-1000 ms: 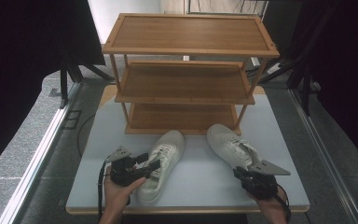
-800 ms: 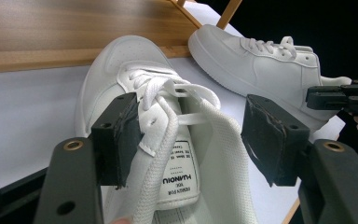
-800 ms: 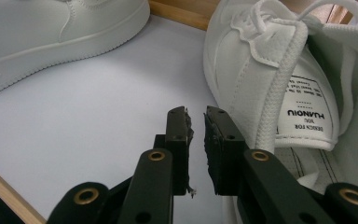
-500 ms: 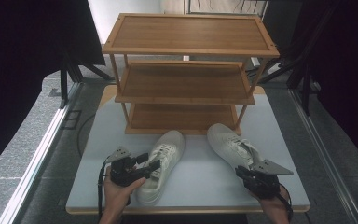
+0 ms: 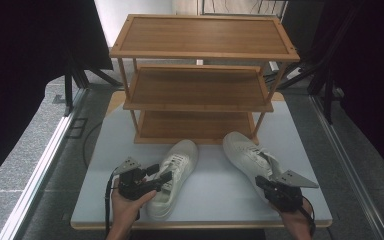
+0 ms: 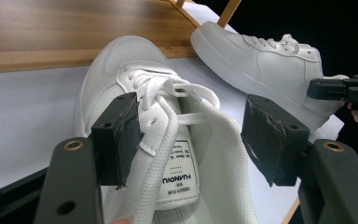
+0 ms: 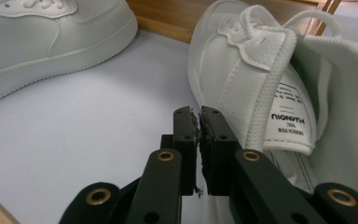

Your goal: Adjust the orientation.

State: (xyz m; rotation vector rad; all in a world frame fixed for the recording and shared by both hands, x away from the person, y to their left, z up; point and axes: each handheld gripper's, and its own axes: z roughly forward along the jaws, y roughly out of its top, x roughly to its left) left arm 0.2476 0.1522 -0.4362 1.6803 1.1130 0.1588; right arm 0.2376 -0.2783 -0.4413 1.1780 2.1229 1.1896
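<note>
Surface: pale grey surface (image 5: 215, 190) in a dark room, with a three-tier wooden shoe rack (image 5: 200, 75) at its far side.
High view: two white lace-up sneakers lie just in front of the rack, left sneaker (image 5: 175, 172), right sneaker (image 5: 252, 155). Left hand-held gripper (image 5: 162, 176) is at the left one's collar, right hand-held gripper (image 5: 264, 184) at the other's heel.
Left gripper view: spread wide, jaws straddling the tongue (image 6: 186, 172) and laces, gripping nothing.
Right gripper view: clenched on nothing, just beside the sneaker's opening.
Tip: I'd clamp collar or tongue, not loose laces, before lifting.
</note>
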